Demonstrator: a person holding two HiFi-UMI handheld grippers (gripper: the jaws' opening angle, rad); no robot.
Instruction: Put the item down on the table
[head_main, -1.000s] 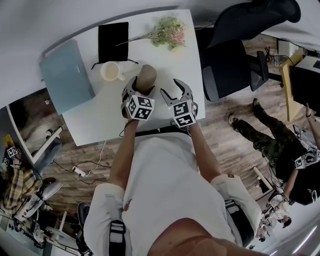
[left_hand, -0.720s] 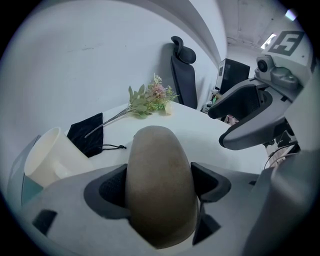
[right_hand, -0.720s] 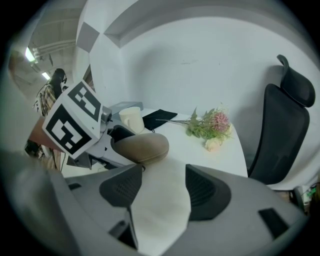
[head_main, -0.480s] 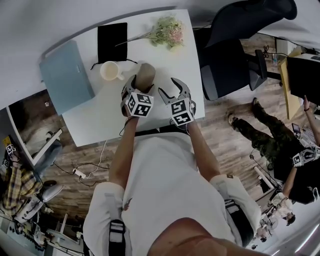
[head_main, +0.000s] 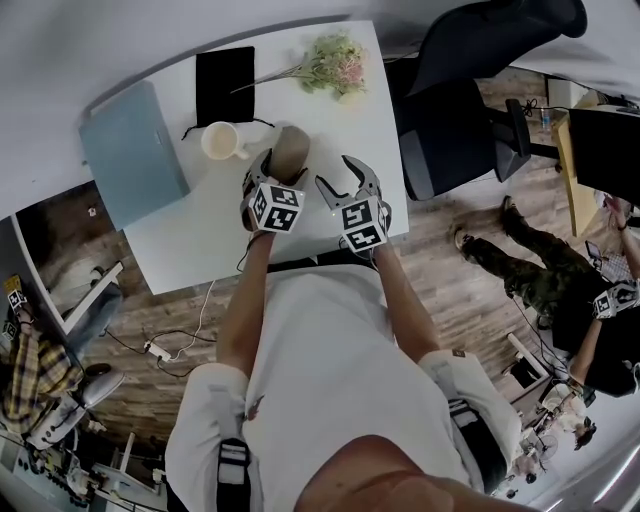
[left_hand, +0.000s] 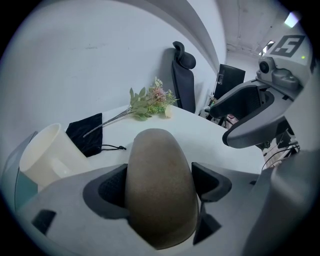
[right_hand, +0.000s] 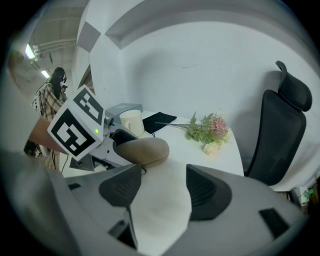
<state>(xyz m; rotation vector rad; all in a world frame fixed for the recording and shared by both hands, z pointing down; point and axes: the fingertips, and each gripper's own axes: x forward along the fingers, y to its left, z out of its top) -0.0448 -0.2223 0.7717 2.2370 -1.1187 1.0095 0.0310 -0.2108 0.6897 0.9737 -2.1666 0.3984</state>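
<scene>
Left gripper (left_hand: 160, 186): jaws closed onto the brown oval item (left_hand: 157, 150), one dark pad pressed against each flank. The rounded end pokes out past the jaws; the other end is buried in the gripper body, so its full length is not visible.

Item position: over the white table (head_main: 340, 120), just beside the mug (head_main: 222, 141), on the mug's chair side. Cannot tell from any view whether its underside touches the tabletop or hangs just clear of it.

Right gripper (right_hand: 162, 187): jaws wide apart, nothing between the pads but bare tabletop. It sits beyond the item from the mug, near the item but apart from it.

The black pouch (head_main: 224, 82) lies on the wall side of the mug. The flowers (head_main: 335, 62) lie farther from the mug, near the office chair (head_main: 470, 100). The grey-blue case (head_main: 132, 150) lies on the mug's opposite side from the item.

In the left gripper view the mug's lower half is cut off by the gripper body. In the head view the person's torso covers the table edge nearest the mug.
</scene>
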